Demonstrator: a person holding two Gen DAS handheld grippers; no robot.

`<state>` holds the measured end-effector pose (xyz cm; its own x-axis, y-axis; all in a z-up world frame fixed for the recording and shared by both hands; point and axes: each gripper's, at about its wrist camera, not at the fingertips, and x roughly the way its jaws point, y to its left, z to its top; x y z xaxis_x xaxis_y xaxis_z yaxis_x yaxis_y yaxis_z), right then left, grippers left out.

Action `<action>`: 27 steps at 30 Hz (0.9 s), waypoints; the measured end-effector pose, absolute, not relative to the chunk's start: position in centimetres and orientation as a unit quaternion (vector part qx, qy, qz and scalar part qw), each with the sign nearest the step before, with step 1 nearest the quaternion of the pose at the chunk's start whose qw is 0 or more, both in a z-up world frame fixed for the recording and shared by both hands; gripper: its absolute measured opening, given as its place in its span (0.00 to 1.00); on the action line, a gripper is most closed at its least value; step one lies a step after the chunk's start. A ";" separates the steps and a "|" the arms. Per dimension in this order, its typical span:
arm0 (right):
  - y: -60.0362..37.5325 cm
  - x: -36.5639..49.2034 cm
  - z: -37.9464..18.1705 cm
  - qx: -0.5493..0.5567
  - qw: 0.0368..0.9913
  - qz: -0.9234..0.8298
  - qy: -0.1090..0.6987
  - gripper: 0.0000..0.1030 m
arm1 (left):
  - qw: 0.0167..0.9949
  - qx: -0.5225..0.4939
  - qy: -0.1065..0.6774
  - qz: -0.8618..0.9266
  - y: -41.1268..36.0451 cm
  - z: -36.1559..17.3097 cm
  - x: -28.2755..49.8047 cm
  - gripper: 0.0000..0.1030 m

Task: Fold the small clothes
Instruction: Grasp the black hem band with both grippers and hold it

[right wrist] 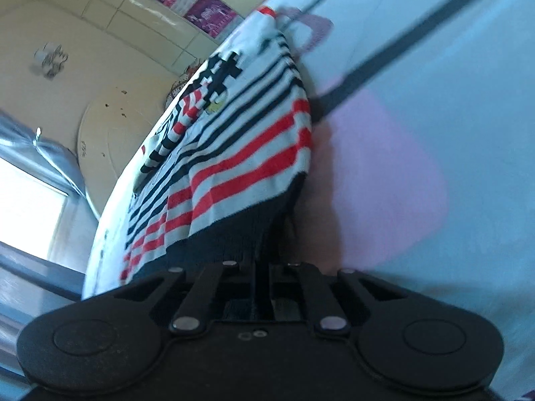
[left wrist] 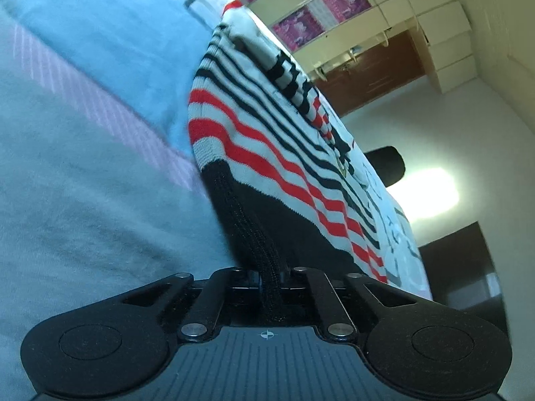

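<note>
A: Start nearest you. Your left claw is pinched tight on the black ribbed hem of the sweater; the knit runs straight down between its jaws. Your right claw is clamped the same way on the black hem at the other corner.

B: So where does the garment sit?

A: One striped sweater, and only one. It hangs from your two claws by the hem, stretched between them. The rest trails away onto the pale blue bedsheet, though I cannot tell how much of it touches.

B: Which step is that?

A: I judge you are in the first fold, bottom edge lifted and ready to be carried over. The next move calls for both claws to travel together, level, toward the collar end, so the hem lands square on the upper part. Keep the tension even or one corner will skew.

B: And farther off?

A: Beyond the bed, cream cabinets with purple panels, blurred. Count so far: two claws, one sweater, one sheet.
</note>
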<state>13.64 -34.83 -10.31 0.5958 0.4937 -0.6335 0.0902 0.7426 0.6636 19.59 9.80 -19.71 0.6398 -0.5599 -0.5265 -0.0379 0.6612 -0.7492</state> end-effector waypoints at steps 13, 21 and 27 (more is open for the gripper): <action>-35.4 11.8 -7.2 0.305 0.863 0.129 0.382 0.06 | 0.858 -0.360 0.341 -0.135 12.1 -17.5 17.0 0.04; -36.2 11.9 -10.5 0.315 0.847 0.100 0.416 0.06 | 0.856 -0.347 0.365 -0.113 11.3 -19.7 17.6 0.04; -35.7 11.7 -9.7 0.296 0.856 0.100 0.413 0.06 | 0.861 -0.347 0.354 -0.114 11.2 -19.5 17.1 0.04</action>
